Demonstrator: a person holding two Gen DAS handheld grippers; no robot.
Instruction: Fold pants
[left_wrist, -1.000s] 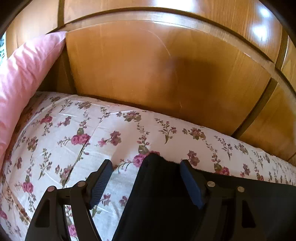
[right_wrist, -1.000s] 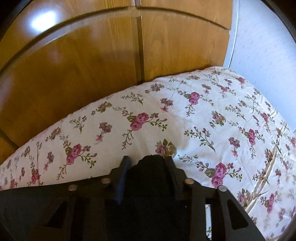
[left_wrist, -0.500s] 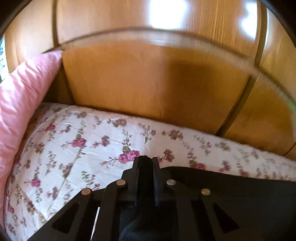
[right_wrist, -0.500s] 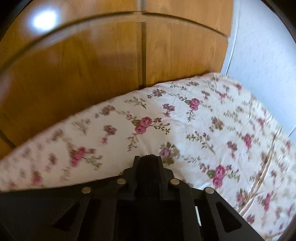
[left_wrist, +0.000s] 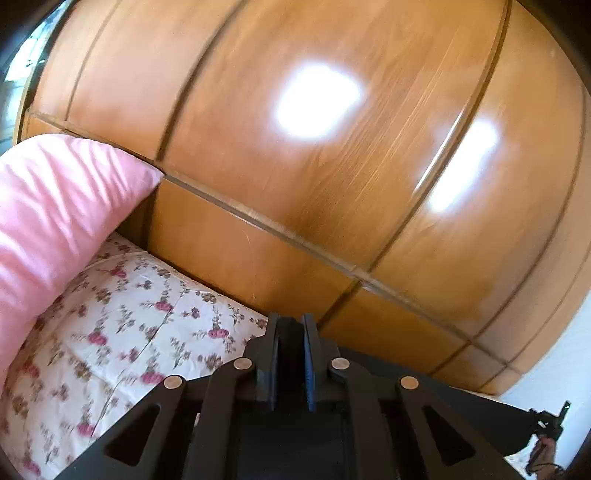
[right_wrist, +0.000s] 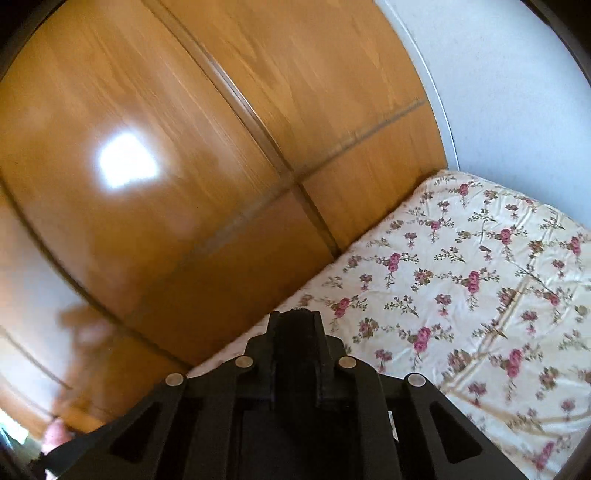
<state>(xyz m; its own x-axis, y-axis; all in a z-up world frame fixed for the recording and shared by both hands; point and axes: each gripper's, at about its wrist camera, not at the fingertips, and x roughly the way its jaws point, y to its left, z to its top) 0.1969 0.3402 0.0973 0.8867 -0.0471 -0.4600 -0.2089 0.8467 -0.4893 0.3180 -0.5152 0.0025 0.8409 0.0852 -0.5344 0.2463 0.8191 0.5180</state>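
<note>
The black pants (left_wrist: 480, 417) are lifted off the bed, their top edge stretched between my two grippers. In the left wrist view my left gripper (left_wrist: 290, 322) is shut on a fold of the dark cloth, with the edge running off to the right. The right gripper (right_wrist: 296, 316) is likewise shut on the black pants (right_wrist: 295, 343), and a small tuft of cloth sticks out past its fingertips. Both grippers are raised above the floral bedsheet (left_wrist: 129, 332) and tilted. The rest of the pants hangs below, hidden behind the gripper bodies.
A glossy wooden wardrobe (left_wrist: 295, 184) stands close behind the bed and fills both views. A pink pillow (left_wrist: 55, 221) lies at the left end of the bed. At the right end, the floral sheet (right_wrist: 480, 295) meets a white wall (right_wrist: 517, 92).
Both grippers closed on the black pants, the left from wide open. They then rose and rolled with the cloth, so the bed has dropped lower in both views.
</note>
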